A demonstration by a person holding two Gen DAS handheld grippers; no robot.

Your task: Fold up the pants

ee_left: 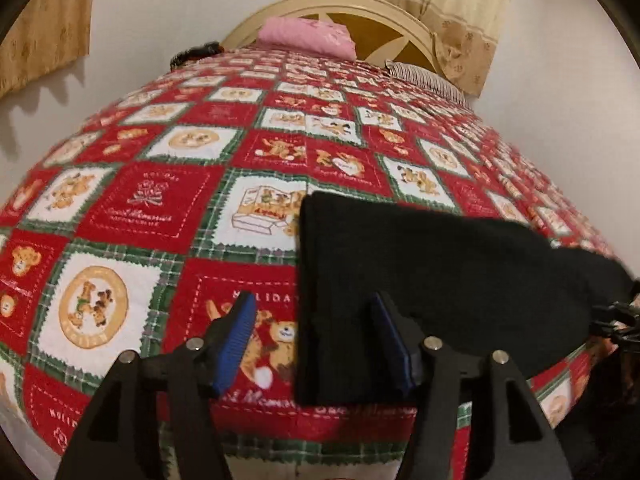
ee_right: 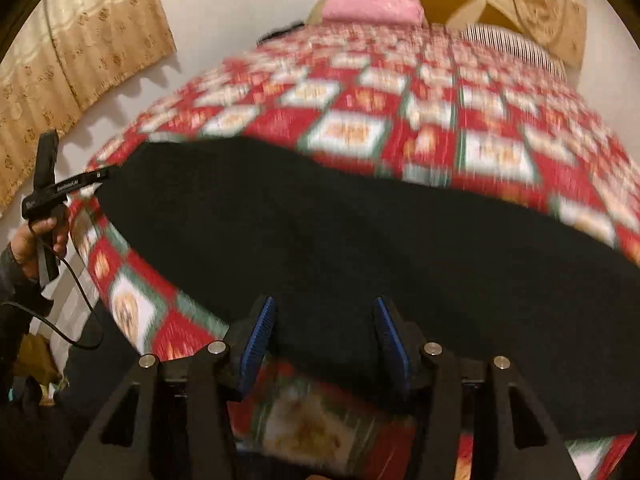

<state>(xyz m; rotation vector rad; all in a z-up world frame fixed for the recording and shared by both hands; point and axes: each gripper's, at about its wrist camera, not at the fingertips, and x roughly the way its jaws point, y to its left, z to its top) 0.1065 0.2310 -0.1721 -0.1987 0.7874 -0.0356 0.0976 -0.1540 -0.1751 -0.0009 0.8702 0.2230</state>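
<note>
Black pants point(ee_left: 420, 280) lie flat in a long folded band along the near edge of a bed point(ee_left: 168, 208) covered in a red holiday quilt, well away from the pink pillow point(ee_left: 308, 36) at the headboard. The left gripper point(ee_left: 314, 340) hangs over the band's end with its jaws spread, gripping nothing; the right gripper point(ee_right: 326, 332) hovers, also spread, over the band's near edge, the cloth loose between its pads. Judging by the length, at least one more crosswise fold appears to remain.

dim warm light, right view blurred
</note>
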